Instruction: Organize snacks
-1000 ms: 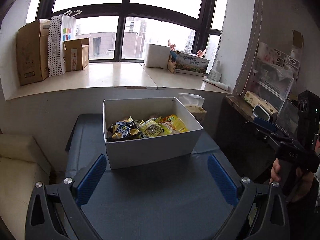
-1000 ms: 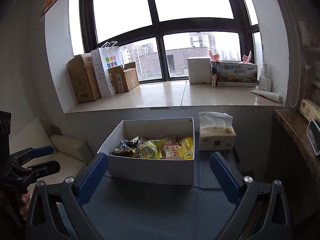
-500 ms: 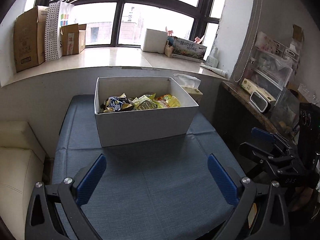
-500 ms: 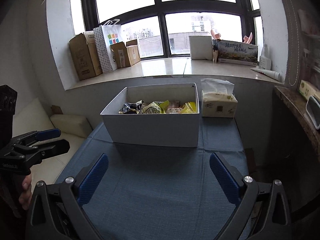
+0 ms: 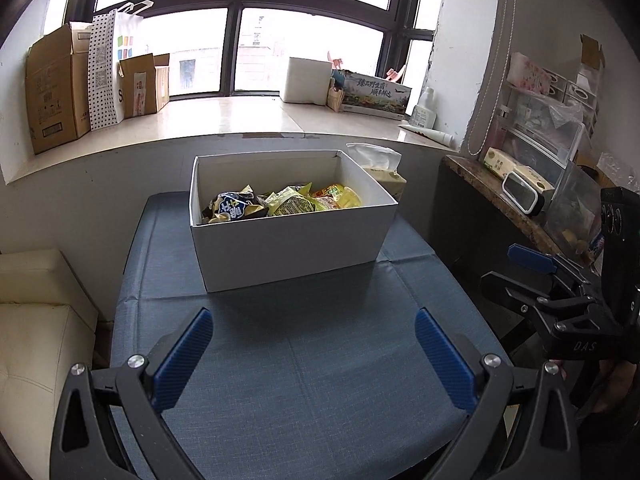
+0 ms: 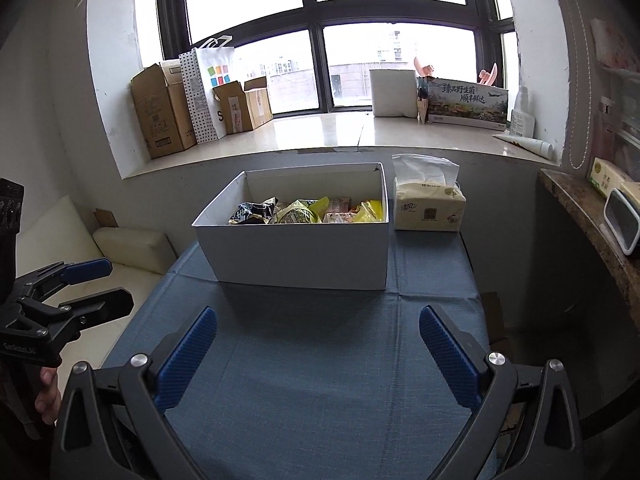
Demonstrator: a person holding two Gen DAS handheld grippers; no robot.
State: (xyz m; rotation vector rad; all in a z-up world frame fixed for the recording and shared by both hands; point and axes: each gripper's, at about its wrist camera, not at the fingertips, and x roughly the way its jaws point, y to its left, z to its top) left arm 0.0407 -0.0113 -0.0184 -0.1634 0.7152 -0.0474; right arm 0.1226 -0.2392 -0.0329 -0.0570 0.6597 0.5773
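Observation:
A white box [image 5: 288, 244] stands at the far part of a blue cloth table [image 5: 312, 368]. Several snack packets [image 5: 280, 204] lie inside it, dark blue and yellow ones among them. The box [image 6: 300, 256] and the packets [image 6: 308, 212] also show in the right wrist view. My left gripper [image 5: 314, 354] is open and empty, held over the near part of the table, well short of the box. My right gripper [image 6: 318, 354] is open and empty at the same distance. Each gripper shows at the edge of the other's view, the right gripper [image 5: 516, 268] and the left gripper [image 6: 104, 284].
A tissue pack [image 6: 428, 208] sits right of the box. A window sill [image 6: 360, 132] behind holds cardboard boxes [image 6: 164, 112], a paper bag and cartons. A cream seat [image 5: 36, 320] lies left of the table. A cluttered side counter [image 5: 520, 200] stands on the right.
Both grippers have pulled back from the box and away from it, then steadied. The box now looks farther off. Both stay open and empty.

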